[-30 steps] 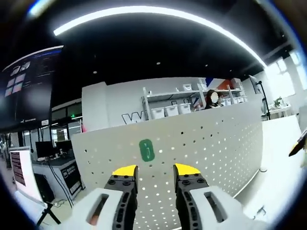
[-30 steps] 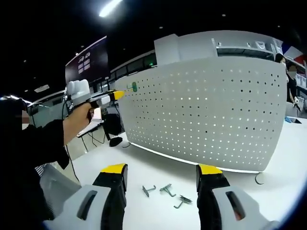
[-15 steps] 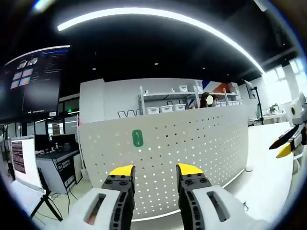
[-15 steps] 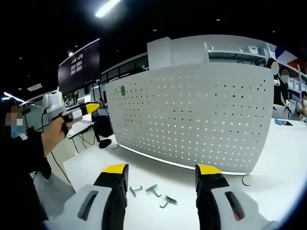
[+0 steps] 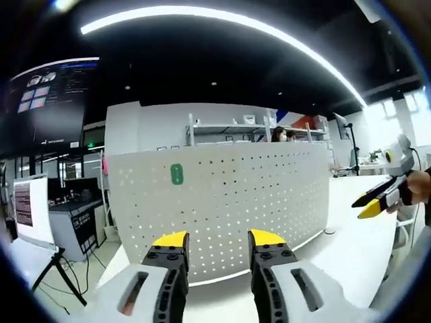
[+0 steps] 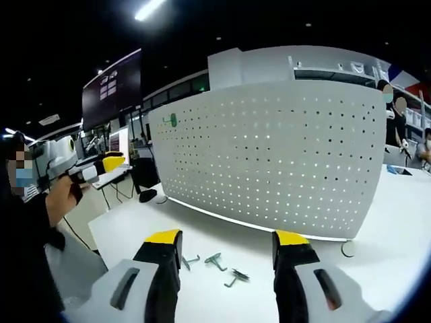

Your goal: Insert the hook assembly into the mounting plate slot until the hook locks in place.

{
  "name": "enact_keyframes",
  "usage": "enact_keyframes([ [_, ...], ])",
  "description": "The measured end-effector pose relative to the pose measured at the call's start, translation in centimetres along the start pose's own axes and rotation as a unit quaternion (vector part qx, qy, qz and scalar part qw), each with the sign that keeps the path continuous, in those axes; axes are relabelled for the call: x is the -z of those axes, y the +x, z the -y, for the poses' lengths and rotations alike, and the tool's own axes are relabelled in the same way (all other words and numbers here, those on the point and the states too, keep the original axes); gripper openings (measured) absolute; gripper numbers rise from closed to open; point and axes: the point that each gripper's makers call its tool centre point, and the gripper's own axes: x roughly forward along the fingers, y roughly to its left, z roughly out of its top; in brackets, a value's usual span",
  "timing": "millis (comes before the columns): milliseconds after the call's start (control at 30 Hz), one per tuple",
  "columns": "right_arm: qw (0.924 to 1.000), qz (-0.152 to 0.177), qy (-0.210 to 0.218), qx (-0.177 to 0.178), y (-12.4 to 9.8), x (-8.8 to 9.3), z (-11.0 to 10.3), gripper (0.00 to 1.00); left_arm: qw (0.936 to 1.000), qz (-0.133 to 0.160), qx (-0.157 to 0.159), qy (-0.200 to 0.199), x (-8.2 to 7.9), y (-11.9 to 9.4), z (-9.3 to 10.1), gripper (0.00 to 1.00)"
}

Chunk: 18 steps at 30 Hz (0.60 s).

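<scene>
- Metal hooks (image 6: pixel 217 260) lie loose on the white table (image 6: pixel 377 229), just ahead of the right gripper (image 6: pixel 225 243), between its jaws and the pegboard (image 6: pixel 283 161).
- Right gripper nearer; jaws wide, empty.
- Left gripper (image 5: pixel 217 240) also wide, empty, facing the board's green hook (image 5: pixel 176 174).

**Small parts hard to read**

The hooks (image 6: pixel 219 264) on the table (image 6: pixel 377 222) were too small to count surely, and one lay partly behind the right gripper (image 6: pixel 227 243). The green tag (image 5: pixel 176 174) on the pegboard (image 5: pixel 236 202) was perhaps a hook mount; its shape was unclear.
</scene>
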Motion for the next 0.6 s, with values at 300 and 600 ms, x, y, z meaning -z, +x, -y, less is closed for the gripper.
enact_keyframes([
  [300, 0.9997, -0.016, -0.012, -0.014, 1.2, 0.9, -0.3, 0.51, 0.9998, -0.017, 0.003, -0.007, 1.9, -1.9, 0.4, 0.37],
  [600, 0.9953, -0.058, -0.072, -0.026, 3.4, 3.0, 0.1, 0.47, 0.9993, -0.027, 0.021, -0.011, 3.3, -2.0, 1.5, 0.44],
])
